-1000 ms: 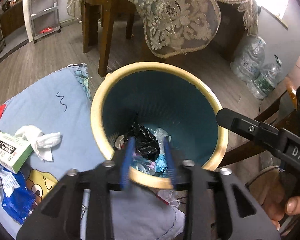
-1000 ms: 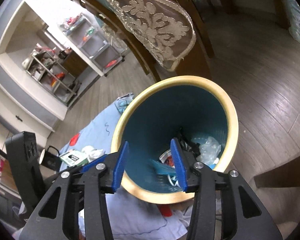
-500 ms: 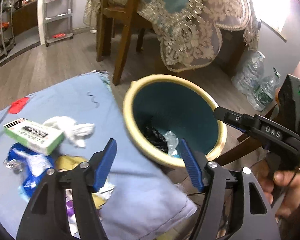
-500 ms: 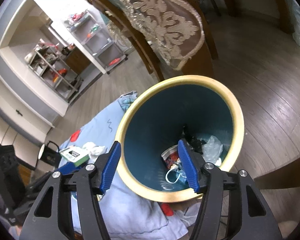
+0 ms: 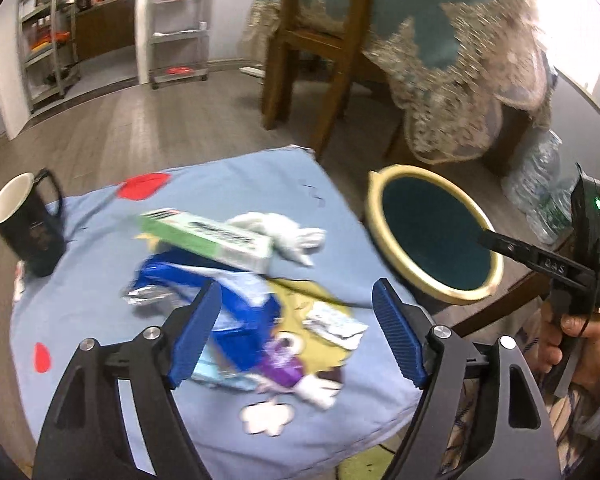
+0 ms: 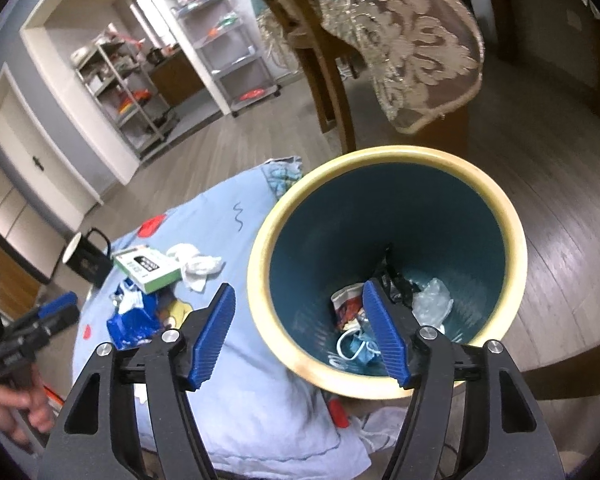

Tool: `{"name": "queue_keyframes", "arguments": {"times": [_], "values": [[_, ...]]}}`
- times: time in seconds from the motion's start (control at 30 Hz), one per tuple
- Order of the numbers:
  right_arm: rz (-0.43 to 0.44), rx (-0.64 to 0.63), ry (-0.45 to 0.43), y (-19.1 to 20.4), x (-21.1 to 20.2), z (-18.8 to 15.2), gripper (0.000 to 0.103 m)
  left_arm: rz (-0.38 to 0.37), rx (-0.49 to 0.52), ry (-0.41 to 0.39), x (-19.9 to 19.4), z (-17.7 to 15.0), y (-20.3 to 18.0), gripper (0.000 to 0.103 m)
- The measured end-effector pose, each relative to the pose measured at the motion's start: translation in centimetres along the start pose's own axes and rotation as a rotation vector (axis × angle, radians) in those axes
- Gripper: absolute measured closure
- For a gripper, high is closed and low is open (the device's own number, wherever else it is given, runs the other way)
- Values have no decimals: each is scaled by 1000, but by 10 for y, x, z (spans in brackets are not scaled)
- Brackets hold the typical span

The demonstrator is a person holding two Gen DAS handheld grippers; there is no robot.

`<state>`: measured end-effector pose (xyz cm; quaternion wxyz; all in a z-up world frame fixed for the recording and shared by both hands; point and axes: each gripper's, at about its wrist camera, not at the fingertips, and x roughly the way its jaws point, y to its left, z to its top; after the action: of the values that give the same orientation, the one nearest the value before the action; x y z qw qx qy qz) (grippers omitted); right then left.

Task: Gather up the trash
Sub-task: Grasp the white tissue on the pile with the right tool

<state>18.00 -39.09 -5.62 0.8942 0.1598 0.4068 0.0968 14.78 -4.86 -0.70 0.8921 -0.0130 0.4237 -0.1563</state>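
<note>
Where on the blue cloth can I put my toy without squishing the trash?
Bare cloth lies along the far edge, between the mug and the bin, and at the near left corner. The middle is crowded: green box, tissue, blue wrapper.

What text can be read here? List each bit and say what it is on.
"DAS": on the right gripper, seen from the left wrist.
Green box: black label, print too blurred to read.
Mug: faint emblem, unreadable.
Blue wrapper: print blurred.

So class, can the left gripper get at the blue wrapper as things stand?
Probably yes: the left gripper is open and empty just above the blue wrapper, which lies exposed on the cloth; only the green box overlaps its far edge.
</note>
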Motion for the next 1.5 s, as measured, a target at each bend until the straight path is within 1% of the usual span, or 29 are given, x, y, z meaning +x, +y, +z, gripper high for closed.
{"name": "queue_keyframes", "arguments": {"times": [0.17,0.23,0.3,0.37,0.53,0.67,0.77,0.83,0.93,0.97,1.03,1.1,1.13,1.17,1.2,1.33,1.43,1.5], "values": [[4,-50,21,15,6,-2,35,51,-62,-53,-14,-8,39,23],[8,-98,39,28,11,-3,35,62,-123,-67,-14,-18,57,21],[9,-138,60,39,19,-4,35,81,-197,-68,-10,-22,74,21],[9,-175,79,50,30,-5,35,87,-250,-84,-9,-24,86,21],[18,-289,134,88,70,1,35,91,-382,-76,-1,-27,119,21],[25,-373,160,117,102,12,36,87,-434,-87,1,-28,131,21],[16,-436,190,135,128,19,40,81,-450,-88,3,-28,135,21],[5,-487,219,144,144,21,40,81,-458,-86,5,-28,137,21],[-18,-581,274,155,167,19,45,79,-470,-78,10,-27,139,21],[-18,-600,283,158,170,19,46,77,-473,-75,11,-28,139,21],[-8,-640,307,163,179,17,52,75,-472,-67,15,-26,137,21],[-1,-654,328,164,186,17,70,73,-468,-62,19,-25,136,21],[5,-652,335,164,188,17,74,71,-466,-60,21,-23,134,21],[17,-646,337,162,188,17,81,69,-466,-59,23,-22,133,21],[26,-642,333,162,188,17,84,67,-466,-58,24,-22,133,21],[42,-622,304,157,177,15,87,42,-468,-58,31,-16,128,21],[63,-562,274,147,163,18,87,24,-467,-52,39,-10,124,21],[78,-532,267,141,156,18,87,-4,-478,-50,44,-6,123,21]]}}
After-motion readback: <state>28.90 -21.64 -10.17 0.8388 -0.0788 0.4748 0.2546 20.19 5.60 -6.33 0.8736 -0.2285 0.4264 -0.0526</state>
